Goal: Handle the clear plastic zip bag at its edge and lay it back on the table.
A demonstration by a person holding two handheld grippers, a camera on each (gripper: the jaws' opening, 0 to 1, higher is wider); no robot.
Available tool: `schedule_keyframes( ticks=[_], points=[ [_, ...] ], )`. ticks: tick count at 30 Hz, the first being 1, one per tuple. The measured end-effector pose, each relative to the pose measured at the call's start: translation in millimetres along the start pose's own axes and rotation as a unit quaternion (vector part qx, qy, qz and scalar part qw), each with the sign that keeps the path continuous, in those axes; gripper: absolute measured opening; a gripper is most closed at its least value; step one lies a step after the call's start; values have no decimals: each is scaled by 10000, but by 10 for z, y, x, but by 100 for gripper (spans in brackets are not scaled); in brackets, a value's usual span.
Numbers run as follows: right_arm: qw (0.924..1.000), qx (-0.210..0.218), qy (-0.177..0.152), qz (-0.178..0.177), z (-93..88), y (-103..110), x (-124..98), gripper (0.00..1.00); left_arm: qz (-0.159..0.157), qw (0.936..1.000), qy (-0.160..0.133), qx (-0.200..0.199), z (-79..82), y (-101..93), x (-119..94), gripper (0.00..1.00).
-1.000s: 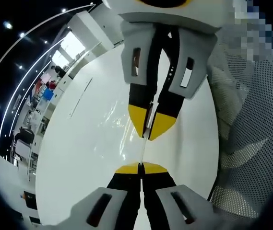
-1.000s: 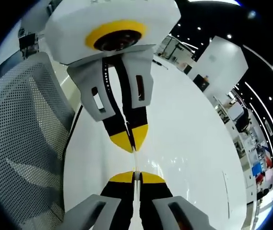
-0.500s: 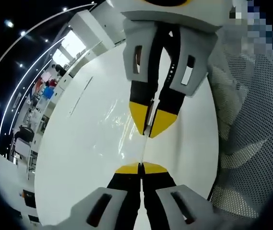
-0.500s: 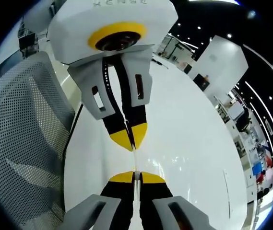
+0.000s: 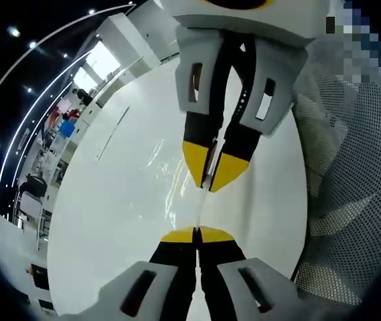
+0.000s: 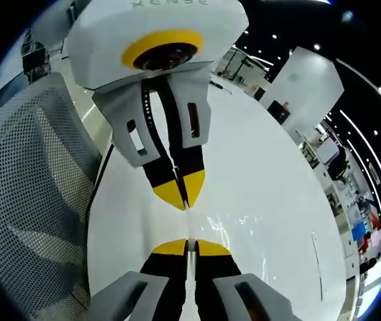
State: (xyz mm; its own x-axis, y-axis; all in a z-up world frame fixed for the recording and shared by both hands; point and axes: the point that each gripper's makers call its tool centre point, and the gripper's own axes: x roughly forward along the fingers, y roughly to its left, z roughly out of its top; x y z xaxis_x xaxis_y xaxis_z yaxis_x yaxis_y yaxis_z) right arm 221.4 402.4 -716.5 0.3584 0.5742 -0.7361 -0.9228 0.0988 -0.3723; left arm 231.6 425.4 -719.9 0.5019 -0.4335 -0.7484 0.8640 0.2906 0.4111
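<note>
We have both grippers nose to nose over the white counter [image 5: 110, 221], and the clear zip bag [image 5: 170, 177] is strung between them. In the left gripper view, the left gripper [image 5: 196, 235] has its yellow-tipped jaws pressed together on a thin pale strip of the bag's edge, and the right gripper [image 5: 209, 178] comes down from the top of the picture with its own jaws pinched on the same edge, just a short gap away. In the right gripper view we see it mirrored: the right gripper [image 6: 187, 247] is closed on the strip at the bottom, the left gripper [image 6: 181, 192] facing it from above.

So the relation that counts: the gripped edge runs straight from one pair of jaws to the other, along the line both grippers point down, and neither hand is nearer, since each already has its end. The body of the bag [image 6: 244, 231] hangs off to one side of that line; we read it only by the wrinkled glints on the film above the glossy counter. We can't tell whether its lower part touches the counter yet.

The film looks thin, slick and floppy, the edge strip a little stiffer. The counter is smooth and shiny. A grey mesh chair [image 6: 29, 194] stands just beside the counter. To lay it down, we judge both hands must lower together, keeping that edge level.
</note>
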Motion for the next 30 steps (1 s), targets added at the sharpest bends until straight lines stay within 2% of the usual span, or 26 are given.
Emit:
schedule_keyframes(
  ticks=[30],
  points=[
    [10000,91,-7,-29,-46,6,-29,0,12,10000,33,-63,-8,-7,7,0]
  ],
)
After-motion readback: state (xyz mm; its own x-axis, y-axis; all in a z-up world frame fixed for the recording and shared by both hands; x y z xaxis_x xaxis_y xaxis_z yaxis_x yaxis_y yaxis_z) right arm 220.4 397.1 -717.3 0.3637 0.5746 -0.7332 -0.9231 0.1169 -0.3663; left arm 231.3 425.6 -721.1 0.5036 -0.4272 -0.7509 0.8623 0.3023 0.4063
